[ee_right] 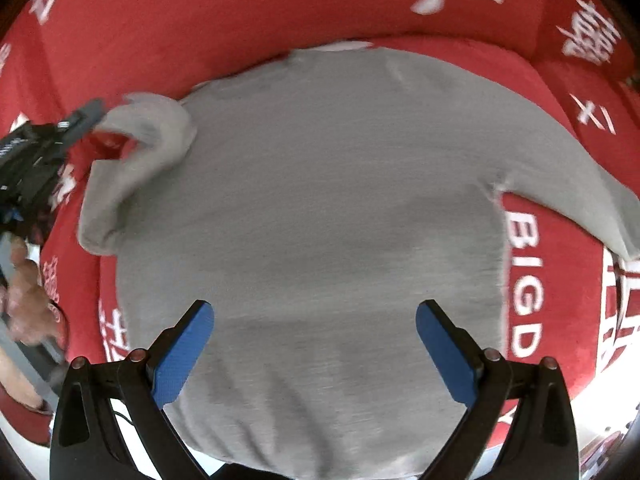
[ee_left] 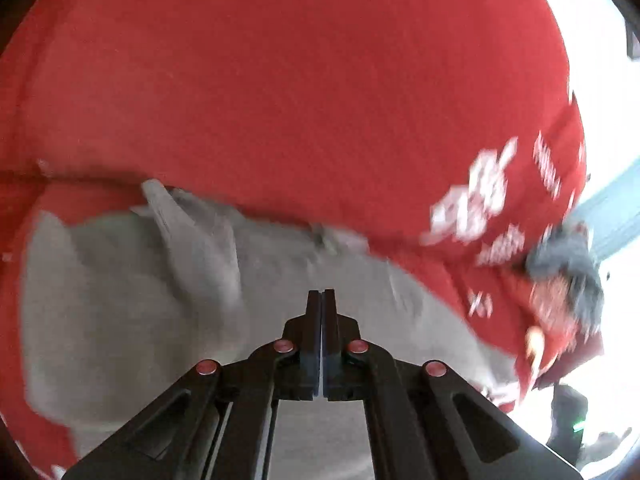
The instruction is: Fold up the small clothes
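On the red cloth (ee_right: 248, 20) the grey top (ee_right: 312, 220) lies flat, soft and light; my left tongs (ee_right: 98, 110) are clenched on its left sleeve (ee_right: 140, 148), a good limp hold, while my right tongs (ee_right: 315, 310), spread and empty, hover over its hem.

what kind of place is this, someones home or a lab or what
Hard to say; probably a folding station set up for recording rather than an ordinary home. A grey top lies spread on a red cloth printed with white characters and letters like a banner. Little of the room shows.
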Demonstrator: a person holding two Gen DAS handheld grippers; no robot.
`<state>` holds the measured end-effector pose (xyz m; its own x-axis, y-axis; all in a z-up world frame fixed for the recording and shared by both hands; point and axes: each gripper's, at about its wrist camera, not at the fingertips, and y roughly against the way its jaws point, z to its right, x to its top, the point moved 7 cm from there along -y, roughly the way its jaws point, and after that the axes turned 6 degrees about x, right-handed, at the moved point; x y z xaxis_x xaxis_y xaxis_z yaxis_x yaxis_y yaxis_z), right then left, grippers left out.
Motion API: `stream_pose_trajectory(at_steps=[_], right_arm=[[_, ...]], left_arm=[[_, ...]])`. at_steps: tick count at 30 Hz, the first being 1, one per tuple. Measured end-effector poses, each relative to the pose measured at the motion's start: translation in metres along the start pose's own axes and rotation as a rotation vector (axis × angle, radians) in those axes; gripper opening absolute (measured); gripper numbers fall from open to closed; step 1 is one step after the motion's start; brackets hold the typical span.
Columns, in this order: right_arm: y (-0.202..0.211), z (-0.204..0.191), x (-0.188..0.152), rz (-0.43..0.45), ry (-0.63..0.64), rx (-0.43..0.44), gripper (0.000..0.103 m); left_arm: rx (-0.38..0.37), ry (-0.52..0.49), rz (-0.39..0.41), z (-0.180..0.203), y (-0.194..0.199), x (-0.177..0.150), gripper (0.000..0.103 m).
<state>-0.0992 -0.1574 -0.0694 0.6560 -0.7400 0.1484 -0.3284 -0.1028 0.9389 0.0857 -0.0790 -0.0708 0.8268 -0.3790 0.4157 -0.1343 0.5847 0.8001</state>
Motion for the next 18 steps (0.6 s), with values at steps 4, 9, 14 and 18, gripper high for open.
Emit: stream_pose_trajectory(at_steps=[4,9,14,18], right_arm=[[-0.005,0.034,-0.003,-0.011,-0.046,-0.021,0.101],[-0.011,0.039,0.000,-0.018,-0.046,-0.019,0.101],[-0.015,-0.012,0.031,0.033,0.094,0.006,0.101],[-0.029,-0.087,0.068,0.084,0.275,0.027,0.101]], left_arm=[[0.108,-0.037,-0.096,0.009,-0.031,-0.030,0.001],[0.289,-0.051,-0.133,-0.034,-0.004,-0.054,0.001],[0.441,0.001,-0.086,-0.090,0.055,-0.058,0.001],[0.532,0.050,-0.092,-0.133,0.080,-0.068,0.001]])
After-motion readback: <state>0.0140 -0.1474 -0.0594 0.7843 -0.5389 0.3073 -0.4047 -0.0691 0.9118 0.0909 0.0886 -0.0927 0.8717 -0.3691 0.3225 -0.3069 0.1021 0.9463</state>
